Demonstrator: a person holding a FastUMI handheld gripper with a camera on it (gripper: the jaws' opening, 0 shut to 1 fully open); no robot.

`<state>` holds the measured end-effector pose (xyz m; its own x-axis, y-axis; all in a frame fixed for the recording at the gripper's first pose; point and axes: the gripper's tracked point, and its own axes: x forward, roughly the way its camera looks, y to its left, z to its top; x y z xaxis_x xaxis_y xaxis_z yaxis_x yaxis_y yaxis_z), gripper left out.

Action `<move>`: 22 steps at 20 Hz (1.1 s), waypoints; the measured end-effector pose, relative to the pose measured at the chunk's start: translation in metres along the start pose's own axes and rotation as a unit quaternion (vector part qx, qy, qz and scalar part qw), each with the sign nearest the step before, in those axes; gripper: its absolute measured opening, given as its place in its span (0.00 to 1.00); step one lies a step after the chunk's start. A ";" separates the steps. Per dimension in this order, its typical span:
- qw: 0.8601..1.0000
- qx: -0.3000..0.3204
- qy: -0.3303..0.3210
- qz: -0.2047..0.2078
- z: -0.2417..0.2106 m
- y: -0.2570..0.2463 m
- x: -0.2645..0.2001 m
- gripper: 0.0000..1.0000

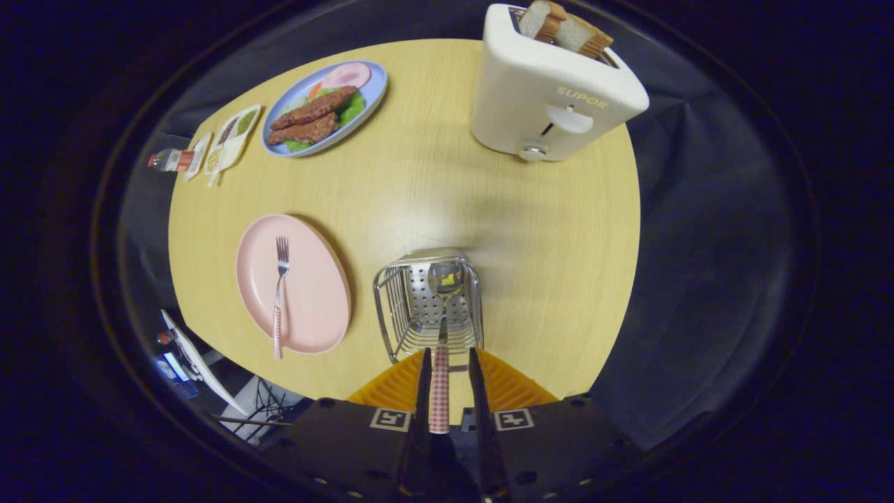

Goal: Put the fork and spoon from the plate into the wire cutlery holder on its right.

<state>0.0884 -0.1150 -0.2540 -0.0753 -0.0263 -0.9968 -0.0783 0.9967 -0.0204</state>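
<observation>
Above the holder (429, 304), tongs (447, 363) grip spoon (443, 328); fork (279, 293) left.

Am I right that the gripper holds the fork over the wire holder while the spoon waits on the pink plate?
Swapped. The gripper view shows the gripper shut on the spoon over the wire holder; the fork waits on the pink plate.

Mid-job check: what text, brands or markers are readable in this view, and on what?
"SUPOR": on the front of the white toaster.
Two square black-and-white markers on the gripper body: patterns, no words.
Bottle and packets beside the food plate: print too small to read.
</observation>
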 end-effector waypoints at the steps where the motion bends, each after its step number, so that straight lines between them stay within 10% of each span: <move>1: 1.000 -0.002 -0.022 0.002 0.004 0.001 -0.005 0.40; 11: 0.957 0.013 -0.285 0.049 -0.014 0.087 -0.060 0.95; 22: 0.933 0.046 -0.348 0.078 -0.057 0.223 0.029 0.97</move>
<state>0.0123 0.1023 -0.2827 0.5880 0.1442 -0.7959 -0.0328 0.9874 0.1547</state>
